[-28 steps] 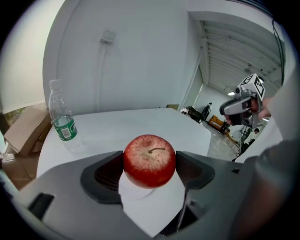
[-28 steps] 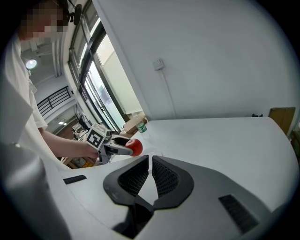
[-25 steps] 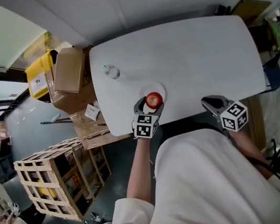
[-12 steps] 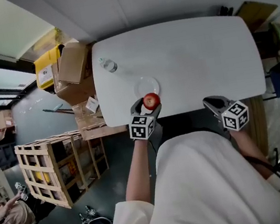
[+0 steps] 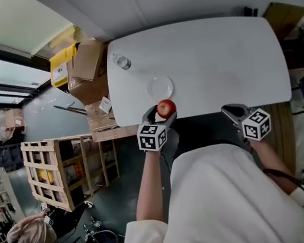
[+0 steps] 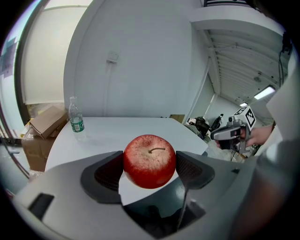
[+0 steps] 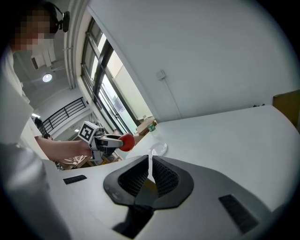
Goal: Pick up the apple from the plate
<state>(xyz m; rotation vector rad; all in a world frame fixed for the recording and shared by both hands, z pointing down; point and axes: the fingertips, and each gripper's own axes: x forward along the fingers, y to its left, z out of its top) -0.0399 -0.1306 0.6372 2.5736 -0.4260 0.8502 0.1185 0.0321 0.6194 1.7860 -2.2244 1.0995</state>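
- Table (image 5: 216,55): a white top that fills the upper middle of the head view, with its near edge just in front of the person.
- Wooden crate (image 5: 61,168): seen on the floor at about 8 o'clock from the table and well apart from the work.
- Left gripper (image 5: 162,112): its jaws are clamped on the apple, one pad against each flank, as shown in the left gripper view.
- Right gripper (image 5: 232,111): its jaws are pressed together with nothing between them. It is held at about 3 o'clock from the left gripper, at the table's near edge.
- Plate (image 5: 160,87): a pale round dish, now bare, at 12 o'clock from the apple and just beside it.
- Bottle (image 5: 122,62): a clear water bottle at about 10 o'clock from the plate, near the far left corner of the table.
- Apple (image 5: 166,107): red, stem upward, and gripped across its widest girth. It is carried off the plate over the near strip of the table, probably clear of the surface, though its height is poorly shown from above.
- Handling note: the pick is judged essentially made. The squeeze is best kept even and only firm enough to stop slipping, since a round, smooth fruit can roll out or bruise. The stem is best kept upright and the lift straight, with the idle gripper held aside.
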